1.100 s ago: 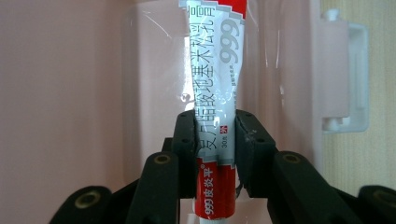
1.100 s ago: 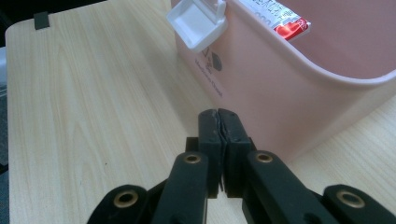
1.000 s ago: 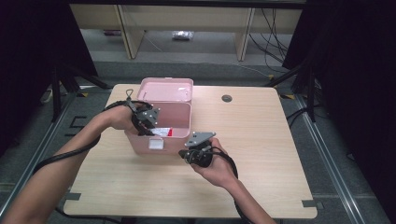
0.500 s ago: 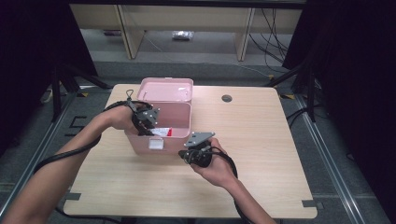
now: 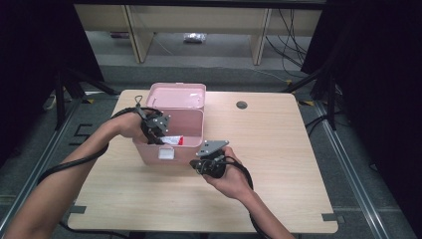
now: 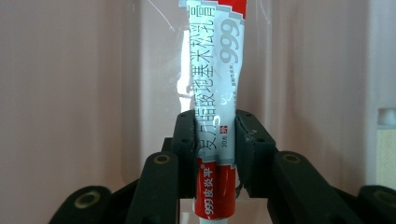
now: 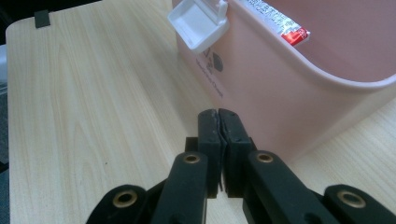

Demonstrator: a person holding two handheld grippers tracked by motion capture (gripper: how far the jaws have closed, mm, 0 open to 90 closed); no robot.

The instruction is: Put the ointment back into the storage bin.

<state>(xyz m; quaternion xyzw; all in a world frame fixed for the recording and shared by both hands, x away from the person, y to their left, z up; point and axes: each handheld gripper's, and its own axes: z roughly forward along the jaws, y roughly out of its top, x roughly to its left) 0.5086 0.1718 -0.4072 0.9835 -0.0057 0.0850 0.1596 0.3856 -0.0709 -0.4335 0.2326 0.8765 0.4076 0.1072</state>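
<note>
- The left gripper (image 6: 212, 135) is clamped on a red-and-white tube (image 6: 215, 84); in the left gripper view both pads are pressed against the tube's lower half, with its red end below them and its printed white length rising above.
- In that view the tube is held upright between the jaws, and the pink inner wall of the box (image 6: 70, 93) is seen close behind it.
- In the high view the left gripper (image 5: 158, 130) is held over the open top of the box (image 5: 169, 149), at its left side, and the tube (image 5: 172, 140) is seen inside, near the front wall.
- The right gripper (image 7: 218, 122) is closed with nothing between its pads, which are pressed flat together.
- In the right gripper view these closed tips are held just beside the box's outer front wall (image 7: 280, 107), low above the table (image 7: 93, 93); whether they touch the wall cannot be told.
- A white latch (image 7: 199, 23) is seen on the box front, flipped outward, and the tube's end (image 7: 285, 25) is seen past the rim.
- In the high view the right gripper (image 5: 209, 158) is held near the box's right front corner.
- The lid (image 5: 178, 96) is stood open behind the box.
</note>
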